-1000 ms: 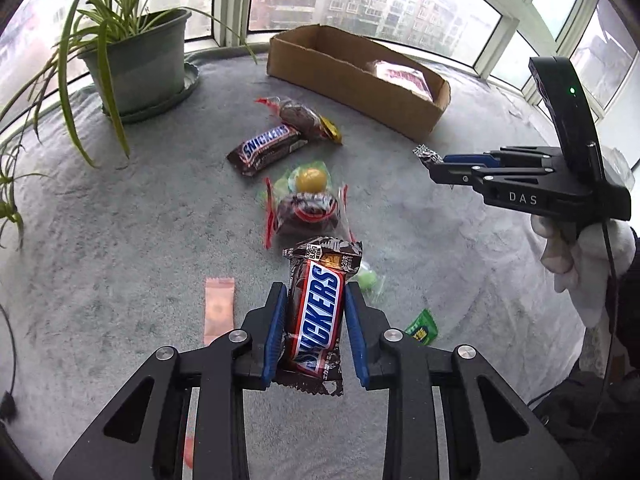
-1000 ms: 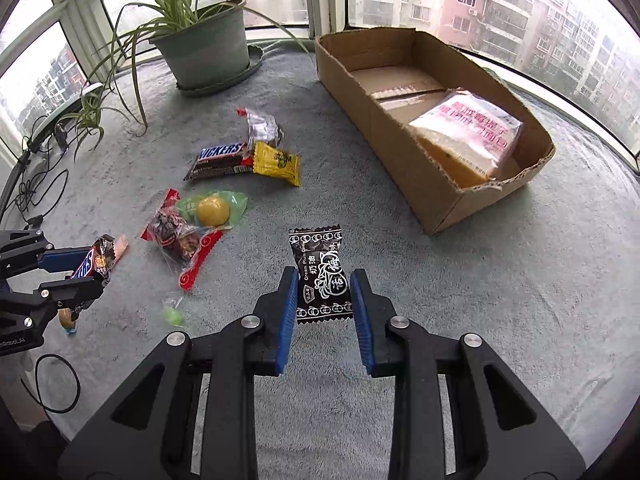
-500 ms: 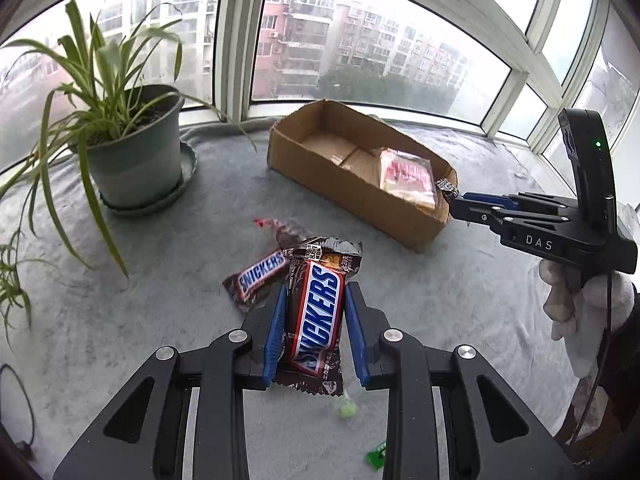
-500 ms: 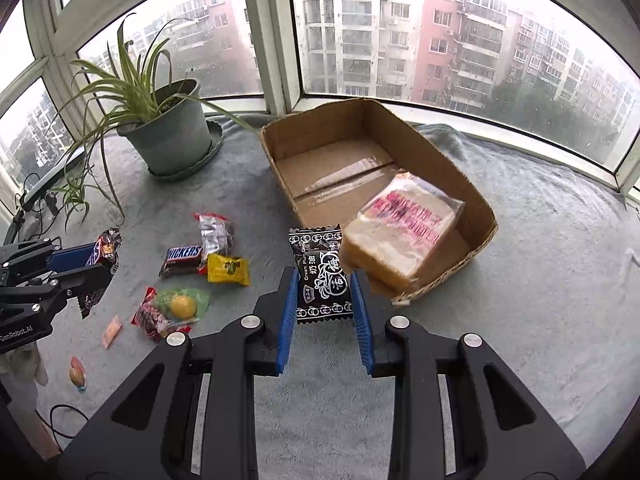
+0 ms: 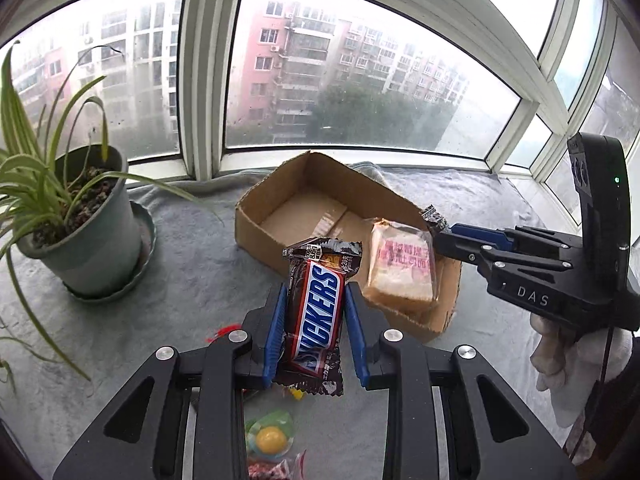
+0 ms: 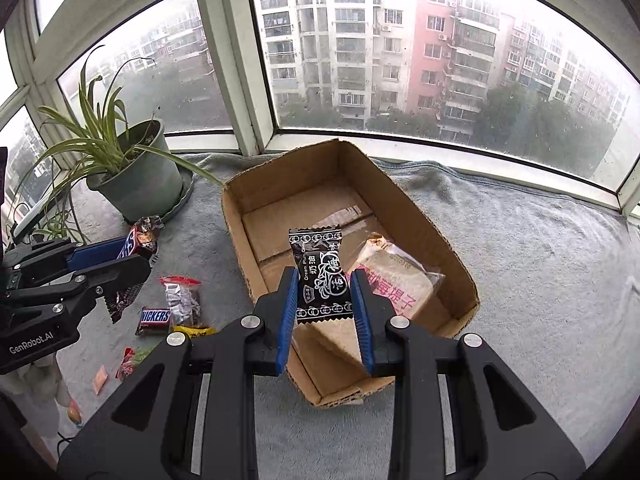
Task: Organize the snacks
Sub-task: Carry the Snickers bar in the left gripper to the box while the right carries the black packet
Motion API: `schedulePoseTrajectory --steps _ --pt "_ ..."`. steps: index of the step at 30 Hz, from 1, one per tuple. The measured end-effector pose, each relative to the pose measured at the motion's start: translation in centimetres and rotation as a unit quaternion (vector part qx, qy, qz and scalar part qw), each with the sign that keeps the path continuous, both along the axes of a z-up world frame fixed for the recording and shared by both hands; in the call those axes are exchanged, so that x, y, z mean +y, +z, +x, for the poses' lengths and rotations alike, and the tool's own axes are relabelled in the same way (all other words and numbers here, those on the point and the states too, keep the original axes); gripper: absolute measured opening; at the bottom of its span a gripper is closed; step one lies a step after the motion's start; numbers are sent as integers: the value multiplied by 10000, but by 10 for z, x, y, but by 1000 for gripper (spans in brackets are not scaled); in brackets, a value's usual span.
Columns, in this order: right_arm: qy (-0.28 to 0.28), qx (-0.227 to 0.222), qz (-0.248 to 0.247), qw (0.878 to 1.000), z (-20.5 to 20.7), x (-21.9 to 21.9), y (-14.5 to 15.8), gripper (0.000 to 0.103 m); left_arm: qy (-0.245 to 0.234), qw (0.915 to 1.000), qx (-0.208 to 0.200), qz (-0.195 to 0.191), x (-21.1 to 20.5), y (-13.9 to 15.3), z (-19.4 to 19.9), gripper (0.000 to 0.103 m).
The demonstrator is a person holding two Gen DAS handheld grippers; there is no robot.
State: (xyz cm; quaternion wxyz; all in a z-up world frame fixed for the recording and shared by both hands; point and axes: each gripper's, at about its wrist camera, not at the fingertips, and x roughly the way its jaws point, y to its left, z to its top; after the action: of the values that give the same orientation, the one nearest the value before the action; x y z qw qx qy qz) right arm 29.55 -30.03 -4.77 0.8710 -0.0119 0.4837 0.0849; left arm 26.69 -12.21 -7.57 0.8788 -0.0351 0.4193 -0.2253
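Grey fleece blanket [image 6: 520, 248] covers the window ledge; left gripper [image 5: 314, 322] clamps a brown Snickers bar [image 5: 318, 308], right gripper [image 6: 324, 304] clamps a black plum-candy packet [image 6: 322, 276] above the open cardboard box [image 6: 436, 236].

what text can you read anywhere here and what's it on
"SNICKERS": bar held in the left claw.
"SNICKERS": second bar lying on the cloth.
"Cream Plum": black candy in the right claw, beside Chinese characters.
"DAS": side of the right claw body.
"GenRobot.AI": side of the left claw body.
Pink Chinese print: bread pack in the box, too blurred.
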Motion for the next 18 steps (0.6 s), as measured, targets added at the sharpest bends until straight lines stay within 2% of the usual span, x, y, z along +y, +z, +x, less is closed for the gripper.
schedulePoseTrajectory --steps 12,18 --pt "-120 202 41 9997 36 -10 -31 28 -13 9998 166 -125 -28 -17 46 28" --pt "-149 292 -24 9995 45 -14 -43 28 -4 9997 232 -59 -38 -28 58 28"
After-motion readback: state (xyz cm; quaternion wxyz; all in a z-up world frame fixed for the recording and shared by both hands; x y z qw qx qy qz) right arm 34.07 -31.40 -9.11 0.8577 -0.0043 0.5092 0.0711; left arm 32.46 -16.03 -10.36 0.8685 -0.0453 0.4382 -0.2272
